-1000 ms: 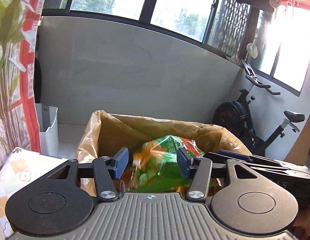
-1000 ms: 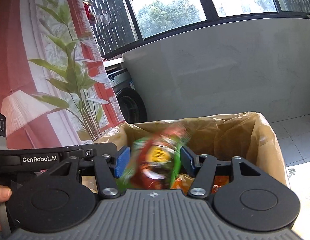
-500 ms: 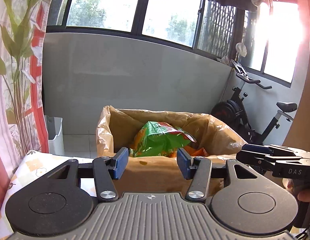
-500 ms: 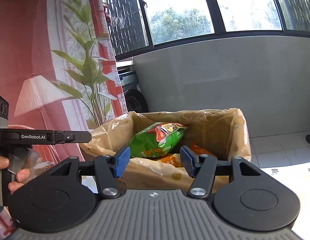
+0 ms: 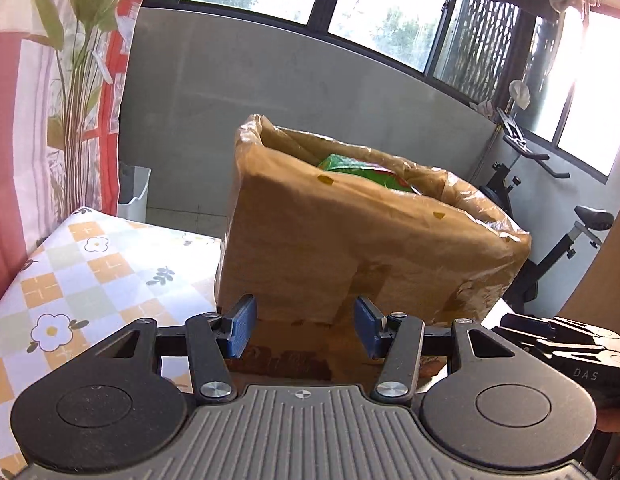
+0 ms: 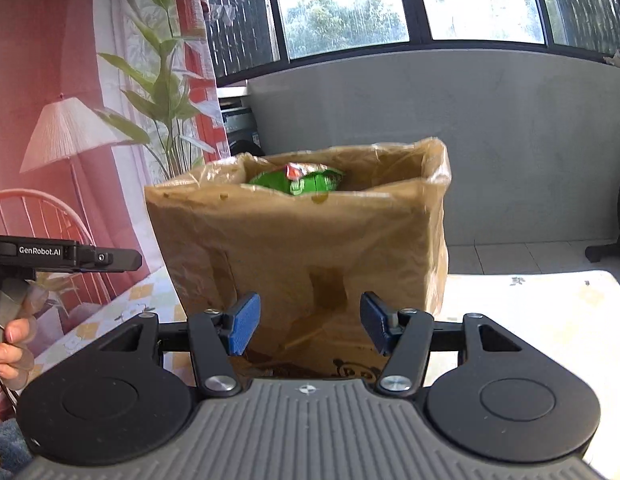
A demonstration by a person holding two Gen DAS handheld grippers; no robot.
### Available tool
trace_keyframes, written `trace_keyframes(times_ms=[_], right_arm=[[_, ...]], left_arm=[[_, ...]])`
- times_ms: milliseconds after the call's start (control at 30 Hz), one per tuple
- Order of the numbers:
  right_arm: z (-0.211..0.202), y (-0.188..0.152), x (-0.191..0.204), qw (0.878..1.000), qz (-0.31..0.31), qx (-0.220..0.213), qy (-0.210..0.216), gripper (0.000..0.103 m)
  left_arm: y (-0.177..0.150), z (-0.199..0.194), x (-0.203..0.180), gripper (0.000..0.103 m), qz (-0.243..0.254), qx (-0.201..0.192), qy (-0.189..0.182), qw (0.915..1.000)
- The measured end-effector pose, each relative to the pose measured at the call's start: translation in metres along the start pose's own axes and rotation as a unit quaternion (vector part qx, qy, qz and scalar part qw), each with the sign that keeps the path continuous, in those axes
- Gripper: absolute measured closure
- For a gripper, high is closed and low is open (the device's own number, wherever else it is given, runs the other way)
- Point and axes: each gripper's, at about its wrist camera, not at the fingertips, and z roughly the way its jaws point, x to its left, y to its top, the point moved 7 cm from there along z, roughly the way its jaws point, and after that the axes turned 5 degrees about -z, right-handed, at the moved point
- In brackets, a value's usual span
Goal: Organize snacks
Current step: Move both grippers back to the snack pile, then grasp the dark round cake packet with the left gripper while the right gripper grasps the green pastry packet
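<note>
Both tools have drawn back and lower since the earlier frames. Left tool (image 5: 305, 330) and right tool (image 6: 310, 328) stand wide open, empty. The green snack bag (image 6: 299, 182) lies inside the brown bag (image 6: 310, 248) on the table (image 5: 89, 264).

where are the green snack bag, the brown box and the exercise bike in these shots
green snack bag (image 6: 299, 182): right wrist view, on its crinkled top showing above the box rim
brown box (image 6: 310, 240): right wrist view, on its plastic-covered near wall
exercise bike (image 5: 590, 218): left wrist view, on its saddle
</note>
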Motion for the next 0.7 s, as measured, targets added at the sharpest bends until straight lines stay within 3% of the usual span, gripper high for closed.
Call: trace_keyframes(times_ms=[300, 400, 700], right_arm=[[0.069, -0.059, -0.005, 0.993, 0.014, 0.119, -0.012, 0.044], [0.077, -0.067, -0.013, 0.991, 0.043, 0.129, -0.019, 0.044], [0.101, -0.075, 0.002, 0.99, 0.035, 0.14, -0.005, 0.044]], left_arm=[[-0.03, 0.041, -0.013, 0.047, 0.027, 0.046, 0.008, 0.9985], [-0.039, 0.047, -0.007, 0.047, 0.015, 0.057, 0.012, 0.9982], [-0.051, 0.056, 0.0, 0.047, 0.015, 0.08, 0.029, 0.9963]])
